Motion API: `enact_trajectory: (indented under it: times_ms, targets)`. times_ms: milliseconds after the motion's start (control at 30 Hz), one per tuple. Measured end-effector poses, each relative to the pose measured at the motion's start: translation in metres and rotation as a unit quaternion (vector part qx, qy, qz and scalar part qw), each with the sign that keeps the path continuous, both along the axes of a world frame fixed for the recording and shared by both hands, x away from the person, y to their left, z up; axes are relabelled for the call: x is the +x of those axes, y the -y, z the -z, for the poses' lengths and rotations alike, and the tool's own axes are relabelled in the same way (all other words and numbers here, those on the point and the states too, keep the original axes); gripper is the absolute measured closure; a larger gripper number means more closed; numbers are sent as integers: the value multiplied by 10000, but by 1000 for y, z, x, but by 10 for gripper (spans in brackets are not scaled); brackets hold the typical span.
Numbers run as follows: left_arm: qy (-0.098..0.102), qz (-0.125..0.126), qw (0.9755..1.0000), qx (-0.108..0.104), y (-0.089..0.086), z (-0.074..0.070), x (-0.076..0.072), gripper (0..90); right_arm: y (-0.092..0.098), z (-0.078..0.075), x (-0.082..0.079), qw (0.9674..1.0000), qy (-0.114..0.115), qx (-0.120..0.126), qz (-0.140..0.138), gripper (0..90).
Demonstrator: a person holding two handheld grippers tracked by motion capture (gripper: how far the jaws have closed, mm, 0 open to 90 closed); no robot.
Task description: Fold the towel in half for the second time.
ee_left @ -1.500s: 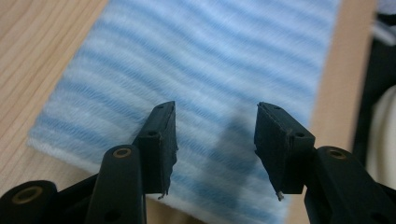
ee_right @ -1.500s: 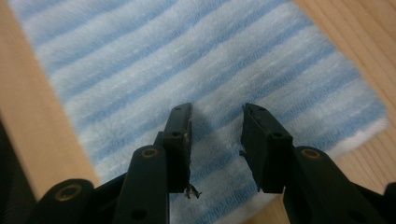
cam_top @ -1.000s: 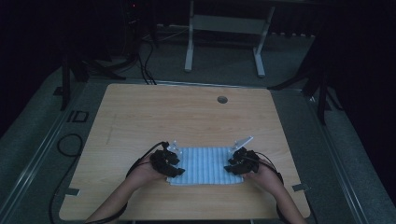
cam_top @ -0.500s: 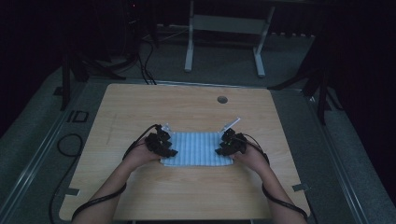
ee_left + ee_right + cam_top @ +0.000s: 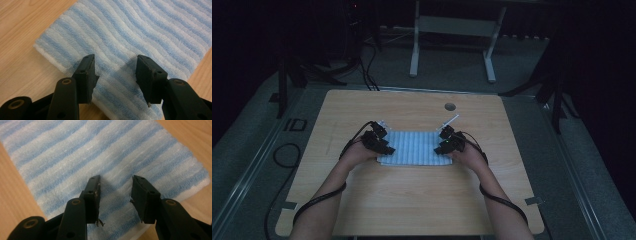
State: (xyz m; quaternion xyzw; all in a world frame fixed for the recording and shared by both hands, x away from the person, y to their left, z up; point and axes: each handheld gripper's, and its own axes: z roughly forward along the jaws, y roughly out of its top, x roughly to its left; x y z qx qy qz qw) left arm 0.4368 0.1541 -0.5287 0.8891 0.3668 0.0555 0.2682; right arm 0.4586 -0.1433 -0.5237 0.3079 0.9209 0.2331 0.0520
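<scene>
Folded blue-and-white striped terry towel (image 5: pixel 414 148) lies flat mid wooden counter (image 5: pixel 412 200). Left claw (image 5: pixel 115 72) poised over its left end, jaws apart, nothing pinched; right claw (image 5: pixel 115 192) over right end, likewise parted. Step: lining up the grasp. Next: lower, pinch both edges evenly, then fold.

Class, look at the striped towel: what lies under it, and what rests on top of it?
Under the towel lies the wooden table; the covered part is hidden. Above it are the left claw and right claw, jaws apart, gripping nothing.
</scene>
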Motion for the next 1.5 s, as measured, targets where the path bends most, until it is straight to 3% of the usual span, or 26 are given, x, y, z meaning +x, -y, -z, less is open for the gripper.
enact_trajectory:
  times_ms: [133, 200, 233, 333, 433, 500, 567, 633, 733, 800, 833, 933, 1000, 1100, 1233, 1500]
  targets:
    - [-45, -79, 9999, -60, -2, 0, 2, 496, -4, -1, 4, 10000, -7, -35, 27, 572]
    - [-46, -126, 9999, -91, -2, -1, 1, 443, -5, -1, 5, 10000, -26, -32, 30, 557]
    - [-59, -184, 9997, -176, -2, -4, -1, 417, -5, -6, 1, 9998, -105, 150, -103, 487]
    - [-5, -221, 9996, -147, 0, -9, -6, 350, -7, -10, -5, 9998, 45, 31, -213, 430]
    - [117, -125, 9997, -169, 2, -14, -15, 277, -5, -9, -7, 9999, 70, -2, -108, 378]
    - [220, -43, 9995, -217, 3, -15, -22, 223, 0, -9, -9, 9998, 92, 159, -44, 328]
    - [413, -103, 9990, -169, 4, -16, -29, 137, 6, -10, -15, 9993, 148, 311, -168, 226]
    - [577, -181, 9979, -225, 2, -16, -35, 120, 11, -11, -20, 9986, 183, 440, -222, 204]
    - [627, -247, 9973, -276, -3, -15, -42, 26, 21, -11, -26, 9976, 354, 541, -232, 131]
    - [733, -285, 9966, -262, -7, -13, -47, 26, 24, -12, -28, 9974, 380, 587, -192, 128]
    - [798, -325, 9960, -246, -10, -11, -50, 26, 32, -12, -32, 9958, 527, 739, -113, 118]
    - [763, -438, 9951, -461, -20, -7, -59, 26, 43, -12, -38, 9937, 625, 925, 5, 117]
    - [856, -514, 9938, -493, -26, -5, -65, 25, 50, -12, -43, 9924, 716, 1001, 64, 117]
    - [835, -629, 9924, -652, -35, -2, -74, 25, 62, -8, -50, 9910, 812, 1059, 139, 106]
    - [735, -682, 9933, -582, -45, 4, -84, 25, 79, -3, -59, 9899, 850, 1115, 231, 106]
    - [818, -937, 9900, -670, -63, 14, -107, 25, 110, 9, -79, 9902, 819, 1096, 295, 106]
